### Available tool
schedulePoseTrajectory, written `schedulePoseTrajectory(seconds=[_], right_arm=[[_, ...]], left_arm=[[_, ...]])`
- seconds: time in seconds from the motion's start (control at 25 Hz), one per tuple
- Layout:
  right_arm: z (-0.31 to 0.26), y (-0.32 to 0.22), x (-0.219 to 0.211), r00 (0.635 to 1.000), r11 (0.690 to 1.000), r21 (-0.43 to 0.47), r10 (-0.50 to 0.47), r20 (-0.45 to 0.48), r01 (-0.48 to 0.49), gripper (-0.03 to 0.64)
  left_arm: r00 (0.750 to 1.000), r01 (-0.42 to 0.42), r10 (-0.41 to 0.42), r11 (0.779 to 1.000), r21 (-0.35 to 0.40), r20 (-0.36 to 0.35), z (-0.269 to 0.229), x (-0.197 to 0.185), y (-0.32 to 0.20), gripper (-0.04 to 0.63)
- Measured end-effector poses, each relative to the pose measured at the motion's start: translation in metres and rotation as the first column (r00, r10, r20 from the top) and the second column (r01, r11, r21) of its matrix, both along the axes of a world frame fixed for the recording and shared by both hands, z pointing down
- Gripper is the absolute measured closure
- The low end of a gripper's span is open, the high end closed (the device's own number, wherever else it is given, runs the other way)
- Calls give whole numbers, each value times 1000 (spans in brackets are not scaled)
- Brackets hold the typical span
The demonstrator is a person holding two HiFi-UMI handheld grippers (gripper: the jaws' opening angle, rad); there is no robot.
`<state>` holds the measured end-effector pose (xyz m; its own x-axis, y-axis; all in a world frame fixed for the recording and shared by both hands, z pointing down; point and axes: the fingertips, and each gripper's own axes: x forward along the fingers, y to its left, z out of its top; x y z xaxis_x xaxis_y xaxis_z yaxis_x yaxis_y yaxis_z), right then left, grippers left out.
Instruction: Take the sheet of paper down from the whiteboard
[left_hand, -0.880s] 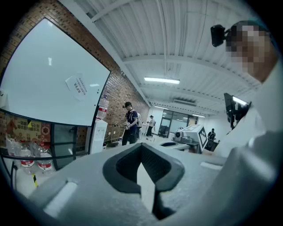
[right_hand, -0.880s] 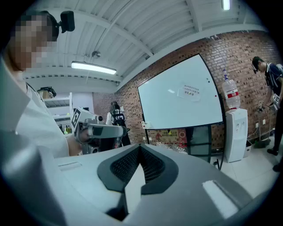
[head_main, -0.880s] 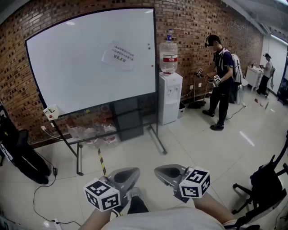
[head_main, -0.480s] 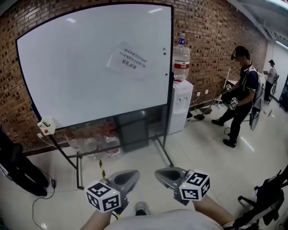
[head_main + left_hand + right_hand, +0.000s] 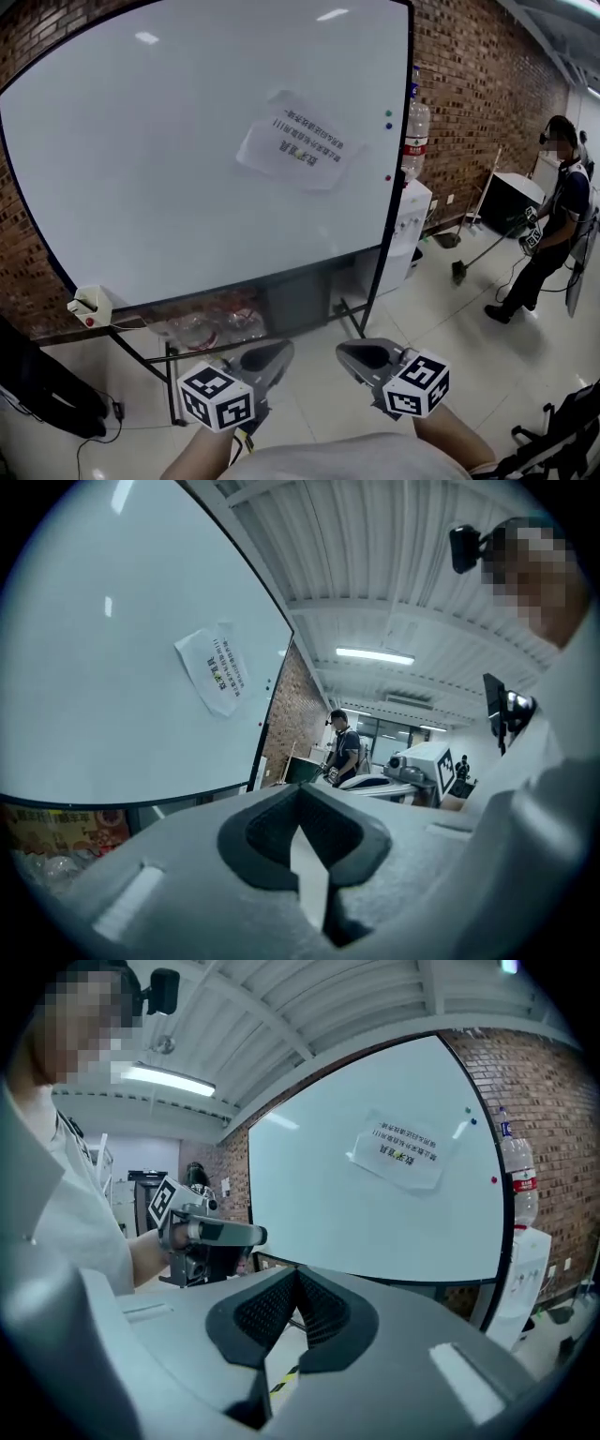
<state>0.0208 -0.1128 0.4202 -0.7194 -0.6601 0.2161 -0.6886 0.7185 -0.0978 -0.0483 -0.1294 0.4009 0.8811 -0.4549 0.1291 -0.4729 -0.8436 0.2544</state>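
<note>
A white sheet of paper (image 5: 300, 141) with printed lines hangs tilted on the upper right of the whiteboard (image 5: 141, 187). It also shows in the left gripper view as the paper (image 5: 216, 667) and in the right gripper view as the paper (image 5: 398, 1152). My left gripper (image 5: 272, 354) and right gripper (image 5: 361, 354) are held side by side low in the head view, well short of the board and below the sheet. The left gripper (image 5: 302, 822) is shut and empty. The right gripper (image 5: 295, 1302) is shut with nothing in it.
Small magnets (image 5: 389, 114) dot the board's right edge. A water dispenser (image 5: 412, 216) stands behind that edge. A person (image 5: 553, 225) holding grippers stands at the far right. Plastic bottles (image 5: 211, 323) lie under the board, and a white holder (image 5: 91, 305) hangs at its lower left.
The whiteboard and the sheet have grown larger and nearer in the head view. The person at the right has slid toward the frame's edge. Both grippers stay shut, low in view.
</note>
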Motion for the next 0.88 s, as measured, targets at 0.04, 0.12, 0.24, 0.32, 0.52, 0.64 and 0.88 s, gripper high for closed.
schedulePoseTrajectory(seconds=[0.04, 0.12, 0.24, 0.32, 0.52, 0.64, 0.88], right_arm=[[-1, -11, 6, 1000, 1000, 8, 10, -5, -10, 618], [-3, -32, 17, 1000, 999, 21, 24, 0, -24, 618], [-9, -64, 28, 999, 999, 43, 20, 31, -21, 618], [-12, -89, 31, 998, 999, 49, -8, 57, 5, 618], [-29, -158, 39, 996, 992, 105, -82, 43, 77, 618], [-47, -198, 45, 990, 986, 114, -129, 55, 122, 618], [-69, -249, 38, 974, 962, 153, -228, 0, 226, 618]], left_arm=[[1000, -4, 4, 1000, 2, 1, -1, 4, -11, 594], [1000, -8, 8, 1000, 12, 3, -2, 10, -30, 594], [1000, 3, -3, 1000, 31, 4, -6, 17, -57, 594], [1000, 14, -15, 999, 37, 11, -7, 23, -80, 594], [997, 74, -76, 995, 71, 33, -28, 32, -144, 594], [995, 94, -96, 992, 82, 28, -45, 44, -181, 594], [991, 133, -135, 985, 109, 9, -69, 57, -231, 594]])
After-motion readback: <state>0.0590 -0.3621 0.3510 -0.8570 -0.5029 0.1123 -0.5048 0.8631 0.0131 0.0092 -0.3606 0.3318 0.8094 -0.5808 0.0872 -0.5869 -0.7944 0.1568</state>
